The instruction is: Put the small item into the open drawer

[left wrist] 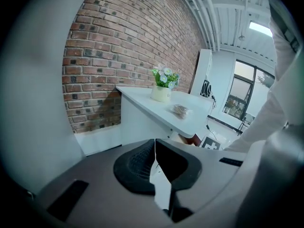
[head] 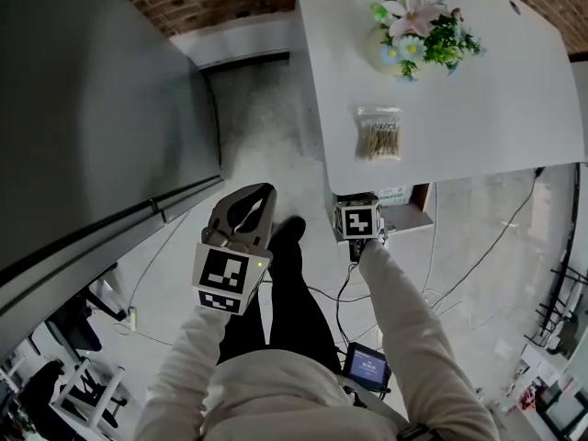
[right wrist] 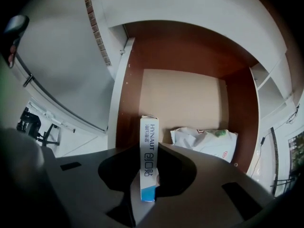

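since the right claw [right wrist: 148,169] is clamped on the slim box [right wrist: 149,132], pads on its flat faces and most of its length sticking out ahead, the step in hand looks like the drop itself. the box points into the open drawer [right wrist: 124,103] and is not yet laid down in it. to do it well, i'd bring the box low over the bare beige floor before loosening the grip, so it settles flat rather than tumbling off its end.

a white bag [right wrist: 204,144] lies in the drawer and takes the near right part. the left part and the back look free, so aim there, or set the box just beside the bag. the brown side walls stand close on both sides and the tabletop [head: 459,145] overhangs from above. the way in is therefore from the front and downward, with little room to lift once inside.

the left claw [left wrist: 154,163] is closed on nothing and held off to the left, well apart from the drawer and near the grey panel [head: 92,108]; it has no part in this step. farther off on the tabletop, the swab pack [head: 378,134] and the flowers [head: 418,26] sit clear of the path.
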A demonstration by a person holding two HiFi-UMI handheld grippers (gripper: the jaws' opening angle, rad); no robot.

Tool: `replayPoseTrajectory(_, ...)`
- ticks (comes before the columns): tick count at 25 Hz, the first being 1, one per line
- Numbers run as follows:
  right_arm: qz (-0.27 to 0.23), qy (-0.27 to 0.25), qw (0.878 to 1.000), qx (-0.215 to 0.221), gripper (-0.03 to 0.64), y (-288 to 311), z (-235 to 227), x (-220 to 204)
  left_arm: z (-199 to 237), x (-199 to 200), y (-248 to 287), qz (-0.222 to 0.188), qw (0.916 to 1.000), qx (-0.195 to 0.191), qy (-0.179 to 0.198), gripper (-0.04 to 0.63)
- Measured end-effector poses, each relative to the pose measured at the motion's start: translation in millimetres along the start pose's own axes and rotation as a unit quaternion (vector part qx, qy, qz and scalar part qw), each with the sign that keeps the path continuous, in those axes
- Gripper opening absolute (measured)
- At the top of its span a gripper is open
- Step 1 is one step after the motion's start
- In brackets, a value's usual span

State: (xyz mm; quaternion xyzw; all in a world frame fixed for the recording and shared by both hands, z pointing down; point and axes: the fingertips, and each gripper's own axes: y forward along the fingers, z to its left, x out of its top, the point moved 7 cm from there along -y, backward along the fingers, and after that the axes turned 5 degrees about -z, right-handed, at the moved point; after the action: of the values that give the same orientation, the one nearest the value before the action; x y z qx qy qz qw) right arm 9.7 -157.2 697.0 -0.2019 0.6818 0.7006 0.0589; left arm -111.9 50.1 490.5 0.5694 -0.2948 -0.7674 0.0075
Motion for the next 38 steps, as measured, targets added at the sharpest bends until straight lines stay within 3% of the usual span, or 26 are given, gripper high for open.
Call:
replayPoseTrajectory(25, 0.012, -0.02, 1.0, -0.003, 0.106, 10.3, 6.0, 6.5, 8.6, -9.6, -2.6, 0.006, 0.9998, 0.012, -0.016, 0.021)
replayPoseTrajectory(38, 0.003, 0.019, 1.0, -0.008, 0.13, -12.0, 0.2, -4.9, -5.6, -11.5, 1.2, 0.008, 0.9999, -0.002, -0.009, 0.021)
